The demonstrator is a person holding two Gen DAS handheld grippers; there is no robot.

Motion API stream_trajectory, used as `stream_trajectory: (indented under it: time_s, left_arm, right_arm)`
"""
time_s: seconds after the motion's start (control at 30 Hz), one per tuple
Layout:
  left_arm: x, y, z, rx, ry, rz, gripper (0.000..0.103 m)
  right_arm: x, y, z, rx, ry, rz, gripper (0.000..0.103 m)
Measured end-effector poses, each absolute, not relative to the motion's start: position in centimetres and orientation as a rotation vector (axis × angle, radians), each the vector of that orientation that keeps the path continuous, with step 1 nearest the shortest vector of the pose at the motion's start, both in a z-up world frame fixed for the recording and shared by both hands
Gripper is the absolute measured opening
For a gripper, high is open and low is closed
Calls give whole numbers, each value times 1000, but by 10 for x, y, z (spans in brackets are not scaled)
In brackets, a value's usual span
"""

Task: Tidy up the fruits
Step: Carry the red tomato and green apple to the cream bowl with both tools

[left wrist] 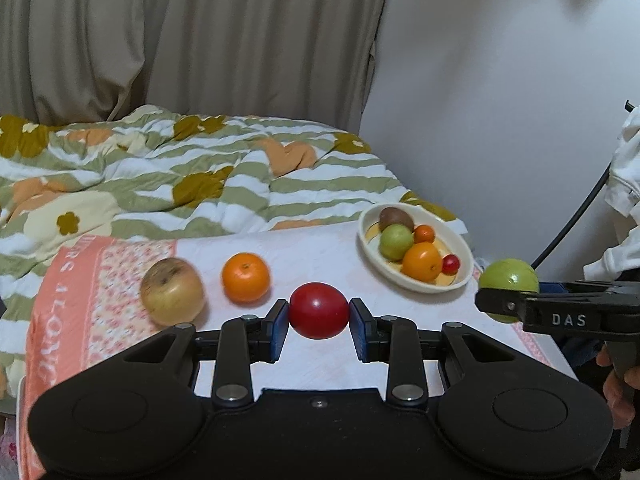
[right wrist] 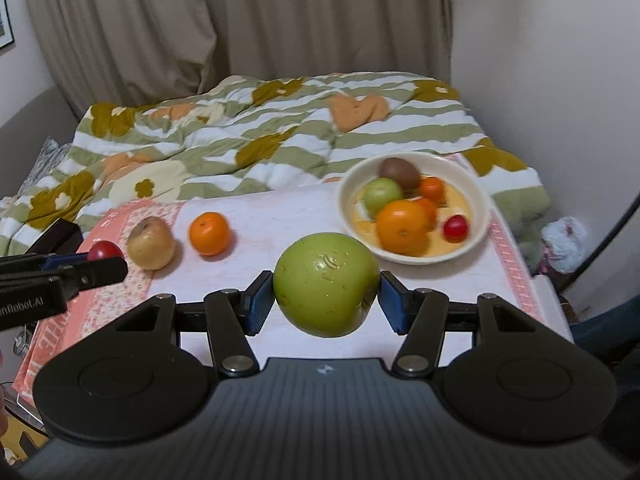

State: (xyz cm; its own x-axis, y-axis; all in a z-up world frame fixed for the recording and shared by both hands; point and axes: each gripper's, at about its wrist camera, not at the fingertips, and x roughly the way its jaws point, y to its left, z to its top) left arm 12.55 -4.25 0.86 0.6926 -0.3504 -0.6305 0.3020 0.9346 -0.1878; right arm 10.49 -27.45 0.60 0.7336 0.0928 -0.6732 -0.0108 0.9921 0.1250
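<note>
My left gripper (left wrist: 319, 312) is shut on a small red fruit (left wrist: 318, 310), held above the table. My right gripper (right wrist: 327, 286) is shut on a large green apple (right wrist: 327, 284), also lifted; the same green apple (left wrist: 509, 280) shows at the right of the left wrist view. A white bowl (right wrist: 478, 224) at the far right of the table holds a kiwi (right wrist: 400, 172), a green apple, oranges and a small red fruit. A yellowish apple (left wrist: 173, 291) and an orange (left wrist: 245, 277) lie loose on the cloth at the left.
The table carries a white and pink cloth (left wrist: 320, 248). Behind it lies a bed with a green-striped flowered quilt (left wrist: 160, 176), and curtains (left wrist: 200, 40) hang beyond. A black cable (left wrist: 576, 220) runs at the right by a white wall.
</note>
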Motion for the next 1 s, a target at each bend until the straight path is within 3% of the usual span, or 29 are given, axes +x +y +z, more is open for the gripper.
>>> stream_trajectory:
  time_s: [0.53, 1.0]
  left_arm:
    - [181, -164, 6, -107, 725, -261, 36]
    - [257, -215, -39, -69, 825, -196, 36]
  right_arm:
    - [164, -406, 4, 67, 750, 148, 72]
    - [243, -457, -35, 80, 800, 185, 72]
